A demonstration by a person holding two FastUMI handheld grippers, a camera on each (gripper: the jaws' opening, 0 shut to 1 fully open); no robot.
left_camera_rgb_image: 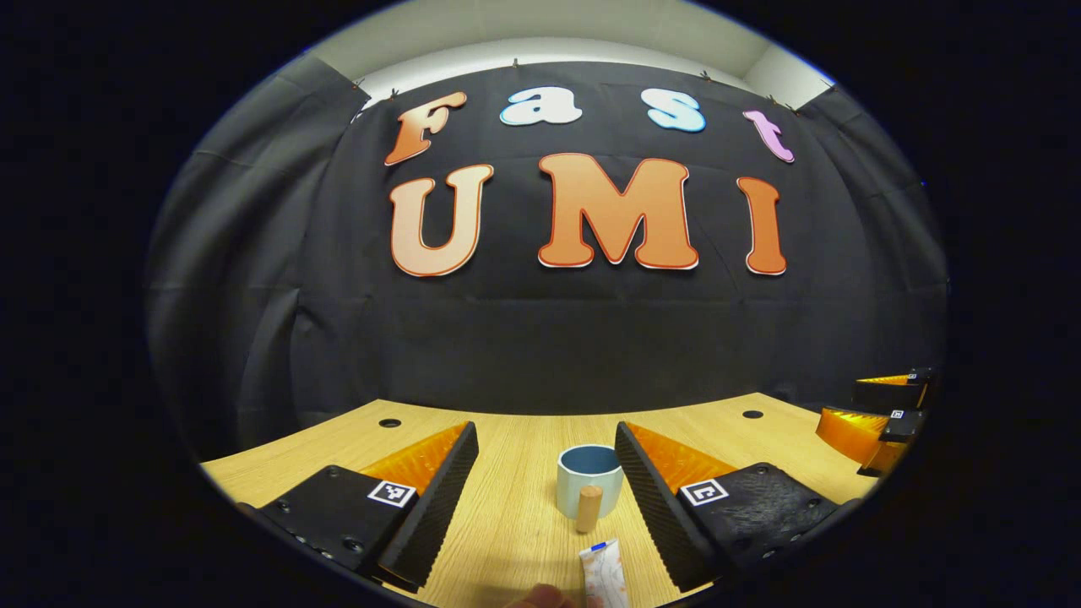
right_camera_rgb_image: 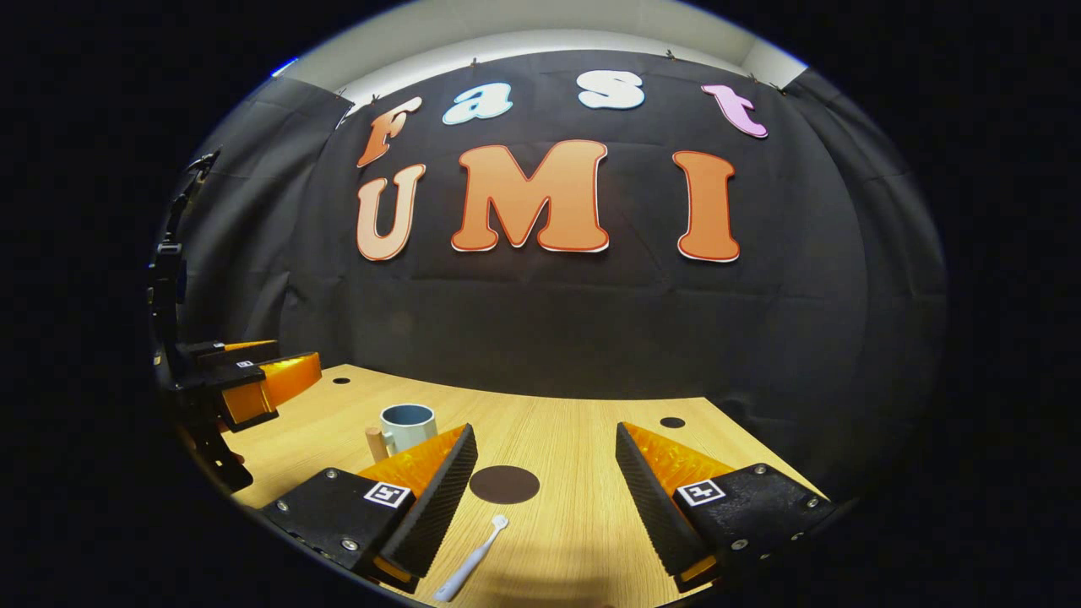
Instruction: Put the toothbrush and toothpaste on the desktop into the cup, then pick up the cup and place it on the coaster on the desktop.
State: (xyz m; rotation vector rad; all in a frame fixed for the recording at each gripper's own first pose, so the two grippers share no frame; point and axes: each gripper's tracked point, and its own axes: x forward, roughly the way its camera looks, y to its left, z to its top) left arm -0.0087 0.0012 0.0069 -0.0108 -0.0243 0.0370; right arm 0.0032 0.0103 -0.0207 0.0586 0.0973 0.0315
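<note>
Both grippers are hanging low over the wooden desktop with their jaws spread wide and nothing between them. From the left gripper view, the left gripper is showing two black ribbed fingers backed in orange, each black mount carrying a small square black-and-white marker whose pattern cannot be read as text. Nearest, at the bottom edge between those fingers, a white toothpaste tube is lying flat with its blue-tipped end pointing away; the print on it is too small to read. Just beyond it, the cup, pale outside and blue inside, is standing upright with its wooden handle facing the camera, apart from the tube and close beside the right-hand finger. Farther off at the right edge, the right gripper is appearing as orange and black parts. From the right gripper view, the right gripper is likewise wearing the same markers on its mounts. Nearest there, a white toothbrush is lying on the wood with its head pointing away, just beside the left-hand finger. Beyond its head, the dark round coaster is lying flat and bare. Farther left, the cup is standing behind that finger, well apart from the coaster. At the far left, the left gripper is hovering above the desk edge.
</note>
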